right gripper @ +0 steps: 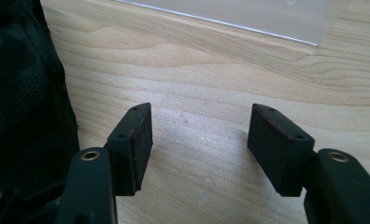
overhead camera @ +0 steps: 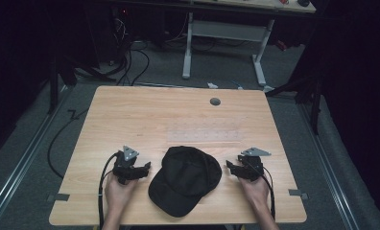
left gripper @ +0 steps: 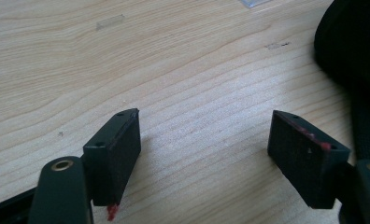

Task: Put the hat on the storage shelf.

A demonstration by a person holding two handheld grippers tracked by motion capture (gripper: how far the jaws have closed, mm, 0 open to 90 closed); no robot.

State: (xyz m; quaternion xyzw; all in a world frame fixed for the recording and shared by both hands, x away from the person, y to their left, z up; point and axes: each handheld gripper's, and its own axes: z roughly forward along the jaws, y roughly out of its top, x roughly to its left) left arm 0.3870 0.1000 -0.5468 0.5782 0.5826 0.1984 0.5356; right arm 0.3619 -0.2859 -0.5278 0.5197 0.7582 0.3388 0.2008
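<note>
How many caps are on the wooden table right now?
1. A black fabric baseball cap lies near the front edge of the light wooden table, between the open left gripper and the open right gripper.

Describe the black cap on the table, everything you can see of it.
The black fabric baseball cap lies crown up on the light wooden table, near the front edge, its brim toward the front left. The crown looks soft, panelled, slightly slumped, its weave showing in the right gripper view. It sits between the left tongs and right tongs, both open; neither grips it.
</note>
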